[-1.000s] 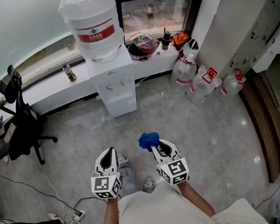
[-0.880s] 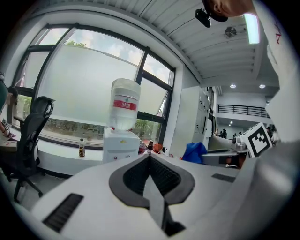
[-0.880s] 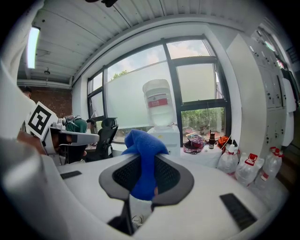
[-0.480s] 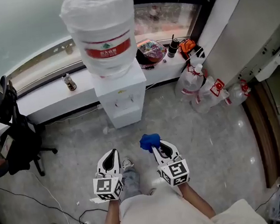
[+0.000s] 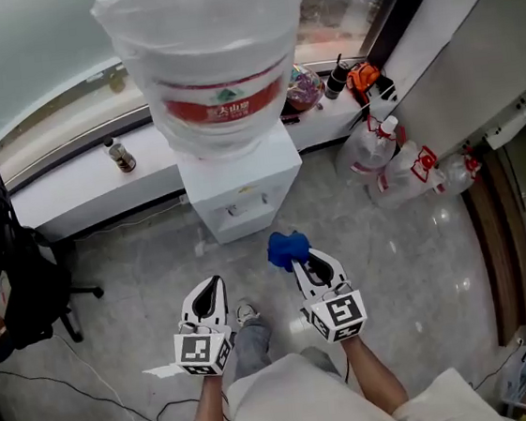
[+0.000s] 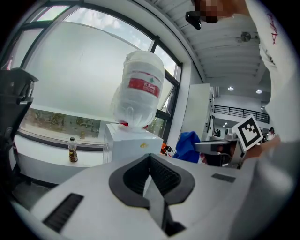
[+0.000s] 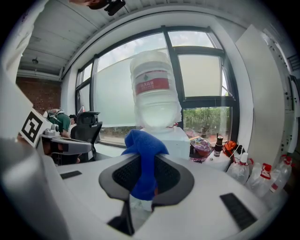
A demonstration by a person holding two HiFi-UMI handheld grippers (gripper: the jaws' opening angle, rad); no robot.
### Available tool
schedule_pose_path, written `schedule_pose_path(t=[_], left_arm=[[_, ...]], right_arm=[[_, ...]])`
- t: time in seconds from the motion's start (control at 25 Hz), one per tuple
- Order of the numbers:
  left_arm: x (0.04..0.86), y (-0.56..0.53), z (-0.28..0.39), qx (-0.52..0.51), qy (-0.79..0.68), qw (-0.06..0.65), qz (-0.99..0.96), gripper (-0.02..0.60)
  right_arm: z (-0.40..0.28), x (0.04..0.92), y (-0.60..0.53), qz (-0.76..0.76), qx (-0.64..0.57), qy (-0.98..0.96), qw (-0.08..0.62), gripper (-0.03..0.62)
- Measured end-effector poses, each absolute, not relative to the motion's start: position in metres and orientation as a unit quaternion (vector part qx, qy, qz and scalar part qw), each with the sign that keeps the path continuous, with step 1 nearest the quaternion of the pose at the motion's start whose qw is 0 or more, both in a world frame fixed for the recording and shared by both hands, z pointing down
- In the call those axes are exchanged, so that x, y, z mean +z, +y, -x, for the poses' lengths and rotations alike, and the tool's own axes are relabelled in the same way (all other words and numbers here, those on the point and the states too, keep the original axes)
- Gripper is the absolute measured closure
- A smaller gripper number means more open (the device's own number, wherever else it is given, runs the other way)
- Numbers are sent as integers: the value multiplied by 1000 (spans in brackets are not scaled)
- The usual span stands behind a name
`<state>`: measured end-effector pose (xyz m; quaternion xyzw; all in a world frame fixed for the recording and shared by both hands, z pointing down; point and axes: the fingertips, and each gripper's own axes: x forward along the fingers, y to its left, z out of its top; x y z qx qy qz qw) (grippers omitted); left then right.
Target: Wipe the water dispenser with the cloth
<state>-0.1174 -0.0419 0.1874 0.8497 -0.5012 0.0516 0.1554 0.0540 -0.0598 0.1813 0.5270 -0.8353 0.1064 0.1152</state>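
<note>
Right gripper tight on partly hidden blue cloth; left gripper closed, empty.

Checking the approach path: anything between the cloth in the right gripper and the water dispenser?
Nothing. In the head view only bare floor separates the cloth, held by the right gripper, from the water dispenser.

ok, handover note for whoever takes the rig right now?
Left claw: shut, nothing between the jaws.
Right claw: shut on the blue cloth, which bunches up above the jaws.
Water dispenser: straight ahead on the floor by the window ledge, with the big bottle on top. The cloth is not touching it.
Done: cloth in the claw, dispenser faced.
Left: close the gap and wipe the dispenser.
</note>
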Motion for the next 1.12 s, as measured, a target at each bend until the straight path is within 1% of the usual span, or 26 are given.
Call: schedule_pose_path(t=[0.24,0.36,0.56,0.84,1.12], left_arm=[[262,-49,124,38,-523,154,-837,571],[322,-41,126,36,-535,141,-832,571],[414,-40,134,33,-553,133,-822,571],[488,-75,164,17,-583,95,-806,571],[533,-82,183,19,-595,77,-800,571]], right_arm=[[-63,266,-79,-522,106,-838,120,514],[-64,327,-70,-519,104,-841,108,514],[-68,427,-62,-507,105,-848,115,514],[-61,515,-92,-499,88,-856,102,514],[-40,583,-119,-493,92,-861,88,514]])
